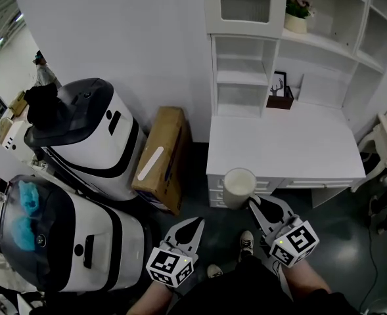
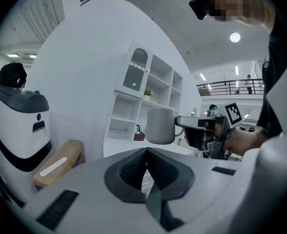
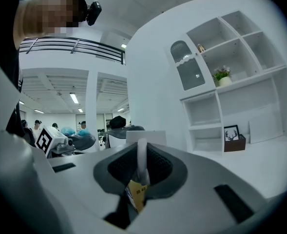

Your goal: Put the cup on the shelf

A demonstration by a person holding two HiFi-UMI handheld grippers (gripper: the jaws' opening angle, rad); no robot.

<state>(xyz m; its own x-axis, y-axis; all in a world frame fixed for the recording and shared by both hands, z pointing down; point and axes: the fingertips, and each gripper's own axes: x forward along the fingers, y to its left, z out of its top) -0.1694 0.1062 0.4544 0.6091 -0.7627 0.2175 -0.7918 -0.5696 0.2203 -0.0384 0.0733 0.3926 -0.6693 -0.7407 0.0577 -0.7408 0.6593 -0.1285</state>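
- At far left we see two rounded white machines with dark tops [image 1: 91, 140] standing one behind the other on the dark floor.
- Just right of them, a long brown cardboard box with a white label [image 1: 160, 157] sits against the wall, beside the desk.
- The left gripper [image 1: 196, 225] hangs low over the floor, near the person's shoes. In its own view we find the jaws pressed together with nothing between them [image 2: 145, 155].
- The white cup with a side handle [image 1: 238, 188] is held upright in the air at the front edge of the white desk [image 1: 298, 153]. It is well apart from the shelves. We see it from the left gripper view too, upright with its handle turned right [image 2: 160, 126].
- The right gripper [image 1: 253, 207] has the cup by that handle. In its own view we see the thin white loop pinched between the closed jaws [image 3: 142, 157], and the cup's body just beyond them [image 3: 145, 136].
- At the back of the desk stands the white shelf unit [image 1: 246, 77].
- A small framed deer picture in a brown holder [image 1: 280, 92] stands at the foot of the shelves.
- Higher up, a potted plant with pink flowers [image 1: 297, 12] stands on a shelf.
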